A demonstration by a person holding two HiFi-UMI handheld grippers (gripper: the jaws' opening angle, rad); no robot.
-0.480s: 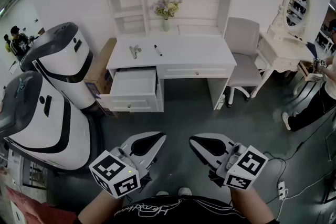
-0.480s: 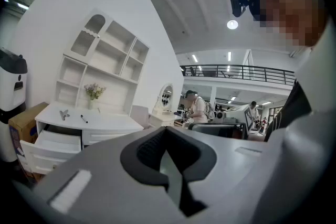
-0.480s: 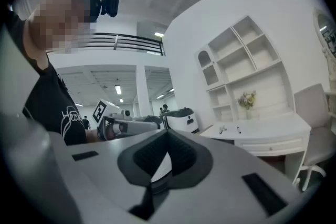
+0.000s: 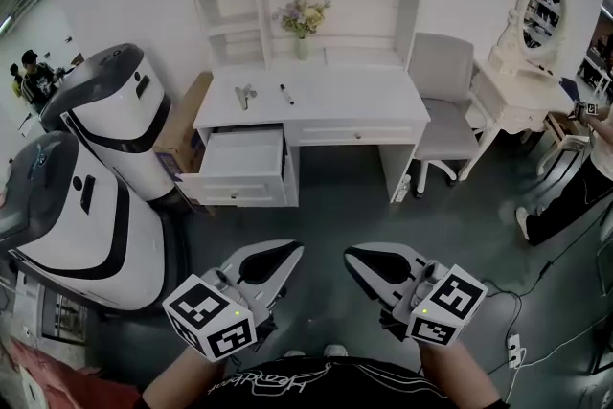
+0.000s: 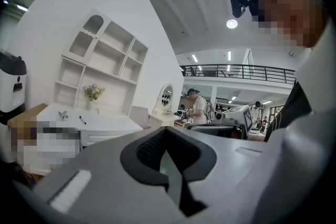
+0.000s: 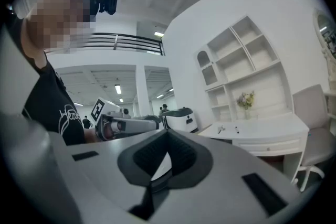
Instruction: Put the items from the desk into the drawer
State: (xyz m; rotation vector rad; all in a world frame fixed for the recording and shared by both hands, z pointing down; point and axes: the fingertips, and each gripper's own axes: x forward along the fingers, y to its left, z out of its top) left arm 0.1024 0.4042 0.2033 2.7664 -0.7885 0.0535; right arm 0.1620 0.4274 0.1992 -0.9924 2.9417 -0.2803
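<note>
**Desk** (image 4: pixel 354 96): white, with a shelved hutch above, against the far wall, well apart from both grippers. It also shows at the left of the left gripper view (image 5: pixel 100 124) and at the right of the right gripper view (image 6: pixel 262 127).

**Drawer** (image 4: pixel 239 191): upper left drawer of the desk, pulled open toward the camera.

**Items on the desk top, left half:**
- small metallic object (image 4: pixel 246 94), possibly a clip or small tool; too small to name surely.
- dark pen (image 4: pixel 286 93), lying just to the right of it, apart from it.

Both lie on the desk behind the open drawer, not in it.

**Vase of flowers** (image 4: pixel 304 20): upright on the lower hutch shelf, behind the pen.

**Left gripper** (image 4: pixel 280 254): held low near the person's body, pointing toward the desk. In its own view (image 5: pixel 166 129) the jaws are closed together, with nothing between them.

**Right gripper** (image 4: pixel 356 256): beside the left one, apart from it, pointing the same way. In its own view (image 6: pixel 168 134) the jaws are pressed together and empty.

**Surroundings:**
- grey chair (image 4: pixel 442 96) just right of the desk.
- white vanity table with oval mirror (image 4: pixel 538 14) further right.
- cardboard box (image 4: pixel 184 122) at the desk's left end.
- two large white-and-black machines (image 4: pixel 101 115) at the left.
</note>
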